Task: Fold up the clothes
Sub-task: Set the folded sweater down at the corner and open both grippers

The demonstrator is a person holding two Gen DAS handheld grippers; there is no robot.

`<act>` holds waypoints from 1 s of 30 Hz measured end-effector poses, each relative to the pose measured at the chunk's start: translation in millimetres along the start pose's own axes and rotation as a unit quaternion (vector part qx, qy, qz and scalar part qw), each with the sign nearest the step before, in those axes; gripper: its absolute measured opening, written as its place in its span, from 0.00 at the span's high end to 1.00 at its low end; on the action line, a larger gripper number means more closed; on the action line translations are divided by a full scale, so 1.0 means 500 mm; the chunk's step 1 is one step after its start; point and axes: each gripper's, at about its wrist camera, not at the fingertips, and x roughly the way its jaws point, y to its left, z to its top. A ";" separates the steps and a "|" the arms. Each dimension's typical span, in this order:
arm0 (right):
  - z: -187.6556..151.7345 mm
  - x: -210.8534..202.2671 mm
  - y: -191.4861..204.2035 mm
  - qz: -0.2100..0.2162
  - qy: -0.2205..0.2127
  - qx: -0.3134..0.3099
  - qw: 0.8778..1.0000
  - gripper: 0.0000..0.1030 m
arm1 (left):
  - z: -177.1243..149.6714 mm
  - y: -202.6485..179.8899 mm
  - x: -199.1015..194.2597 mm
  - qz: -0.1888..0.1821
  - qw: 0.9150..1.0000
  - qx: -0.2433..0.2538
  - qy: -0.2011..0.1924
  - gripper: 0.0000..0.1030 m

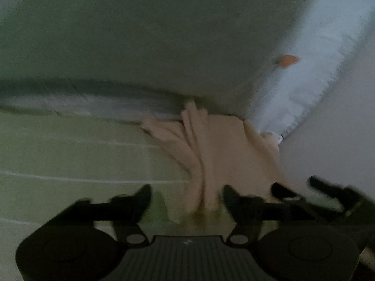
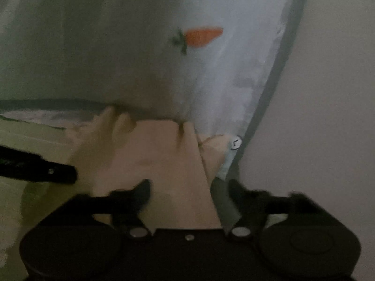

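From the left wrist view, we see the left gripper [image 1: 187, 194] with its two black fingers spread wide. A bunched strip of beige cloth [image 1: 211, 154] runs from between them toward a pale garment [image 1: 164, 46] that fills the upper frame; the picture is too blurred for us to tell whether the fingers touch the cloth. The garment carries a small orange carrot motif [image 1: 289, 61] near its right edge. A green surface [image 1: 70, 154] with pale lines lies to the left, and the right gripper [image 1: 311, 194] enters at lower right, just beside the left one.

From the right wrist view, we see the right gripper [image 2: 189, 193] with fingers likewise spread. The beige cloth [image 2: 154, 164] lies flat between them, and a dark-edged hem of the pale garment [image 2: 117, 46] passes by the right finger. The carrot motif [image 2: 199, 37] sits above centre. One finger of the left gripper [image 2: 42, 168] shows at the left, over the green surface [image 2: 23, 135]. A small white snap [image 2: 235, 141] sits at the hem.
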 end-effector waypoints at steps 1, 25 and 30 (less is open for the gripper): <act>-0.005 -0.031 0.005 -0.004 -0.009 0.007 1.000 0.14 | -0.008 0.000 -0.041 0.009 1.000 0.021 -0.010 0.16; -0.287 -0.791 0.109 0.000 -0.012 0.217 0.976 0.00 | -0.365 -0.141 -0.752 0.054 0.976 0.175 -0.121 0.00; -0.314 -0.831 0.107 0.000 -0.008 0.212 0.977 0.00 | -0.405 -0.155 -0.784 0.048 0.974 0.184 -0.125 0.00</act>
